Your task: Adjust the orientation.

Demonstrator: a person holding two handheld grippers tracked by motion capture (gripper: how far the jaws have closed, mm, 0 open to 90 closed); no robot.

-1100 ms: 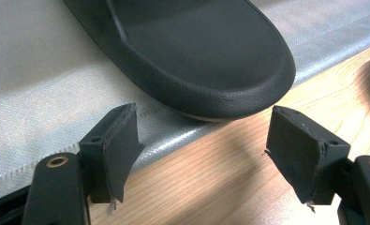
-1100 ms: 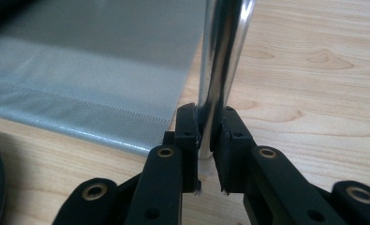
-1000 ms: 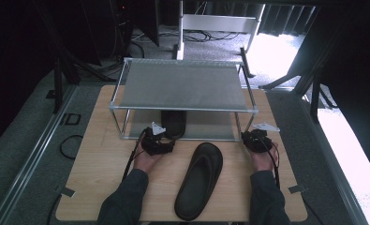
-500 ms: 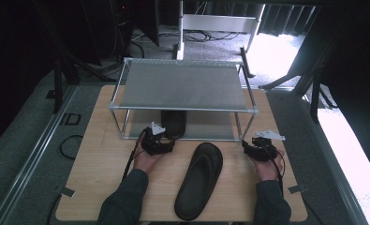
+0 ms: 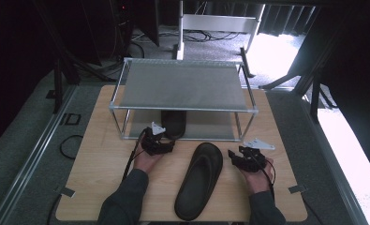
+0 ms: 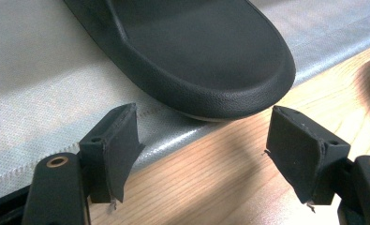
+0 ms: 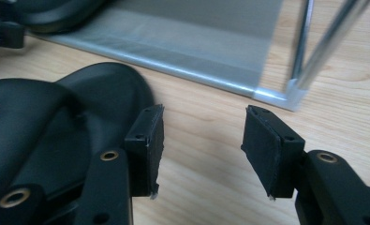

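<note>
Nearest the person, a black sandal [image 5: 199,180] lies flat on the wooden bench [image 5: 93,178], heel almost at the near edge, toe pointing toward the rack. There's bare wood either side of it, more on the left.

The right tongs [image 5: 241,157] sit just right of the sandal's toe, palm resting on the bench, jaws spread wide with nothing in them; in the right gripper view the left jaw is right beside the sandal's rim.

The left tongs [image 6: 201,154] are further in, at the front edge of the rack's [image 5: 182,108] lower shelf [image 6: 37,93], also wide open and empty. A second sandal [image 6: 206,51] lies on that shelf, its rounded end poking slightly over the shelf lip, just ahead of the jaws and not touching them.
</note>
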